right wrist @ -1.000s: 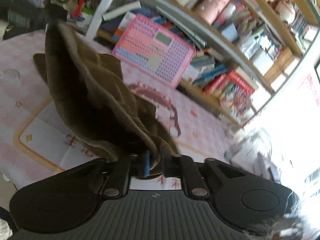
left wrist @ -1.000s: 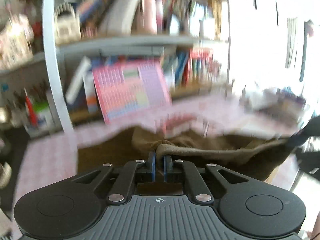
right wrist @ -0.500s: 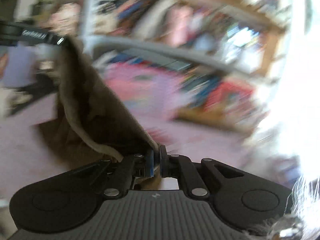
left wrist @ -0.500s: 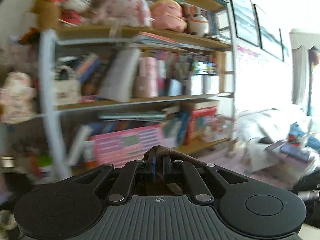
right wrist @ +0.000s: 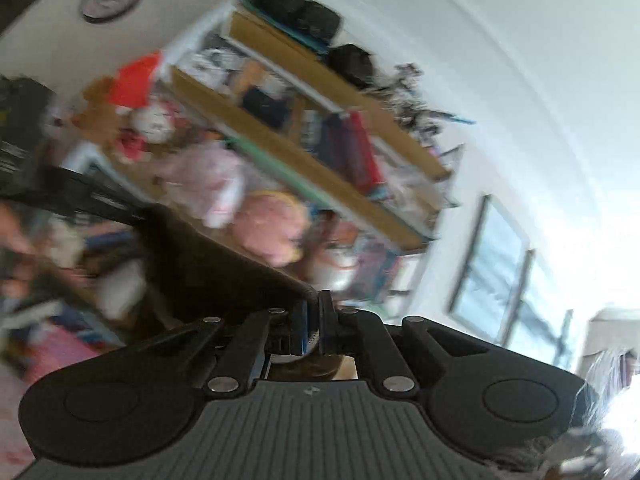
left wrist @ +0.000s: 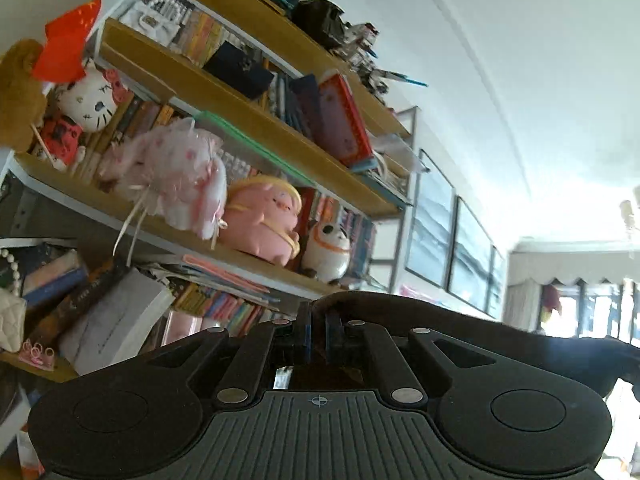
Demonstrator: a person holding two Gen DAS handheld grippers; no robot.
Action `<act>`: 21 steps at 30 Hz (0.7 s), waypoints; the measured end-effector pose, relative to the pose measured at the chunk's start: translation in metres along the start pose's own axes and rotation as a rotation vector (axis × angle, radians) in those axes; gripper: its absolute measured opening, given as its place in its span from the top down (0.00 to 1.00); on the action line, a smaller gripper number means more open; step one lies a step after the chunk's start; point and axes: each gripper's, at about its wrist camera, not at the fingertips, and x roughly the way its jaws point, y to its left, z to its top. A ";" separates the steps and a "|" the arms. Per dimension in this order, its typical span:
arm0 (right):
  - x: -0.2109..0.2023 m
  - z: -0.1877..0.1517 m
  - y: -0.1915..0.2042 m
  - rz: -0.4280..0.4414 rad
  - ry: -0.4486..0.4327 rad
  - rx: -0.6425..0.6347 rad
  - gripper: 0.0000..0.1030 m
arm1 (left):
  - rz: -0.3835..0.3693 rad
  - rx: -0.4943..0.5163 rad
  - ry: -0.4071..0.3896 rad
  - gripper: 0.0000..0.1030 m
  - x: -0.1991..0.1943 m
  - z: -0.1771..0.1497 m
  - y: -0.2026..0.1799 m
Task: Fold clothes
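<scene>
A tall bookshelf (left wrist: 248, 120) fills the left and far part of both views, seen from below and tilted, with wooden boards packed with books. On its middle board stand a white cat plush (left wrist: 90, 98), a frilly pink-and-white doll dress (left wrist: 180, 176), a pink pig plush (left wrist: 262, 216) and, to the right of it, a small white-and-orange round toy (left wrist: 326, 250). A red flag (left wrist: 66, 46) sticks up at the shelf's far left. To the right of the shelf, framed pictures (left wrist: 434, 232) hang on the white wall.

The dark brown garment (left wrist: 460, 328) is held up in the air between the two tools. In the left wrist view its upper edge runs from the fingers off to the right as a taut dark band. In the right wrist view the same garment (right wrist: 216, 264) spreads to the left from the fingers as a broad dark sheet that hides the lower shelves; this view is blurred.

The left hand-held gripper (left wrist: 316, 330) has its jaws drawn close together, pinching the garment's edge just above its blue-lined fingers. The right hand-held gripper (right wrist: 314, 326) is likewise clamped on the cloth, with a corner of it caught between the fingers.
</scene>
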 end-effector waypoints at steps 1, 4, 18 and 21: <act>-0.009 -0.001 0.016 0.049 0.032 0.010 0.96 | 0.000 0.001 0.067 0.95 -0.003 -0.015 0.017; -0.024 -0.025 0.076 0.233 0.226 0.113 0.96 | 0.000 0.005 0.269 0.95 -0.011 -0.061 0.067; -0.011 -0.173 0.342 0.721 1.087 0.549 0.96 | 0.216 -0.149 0.862 0.94 -0.070 -0.229 0.258; 0.007 -0.165 0.357 0.739 1.078 0.601 0.96 | 0.280 -0.162 0.869 0.94 -0.081 -0.223 0.275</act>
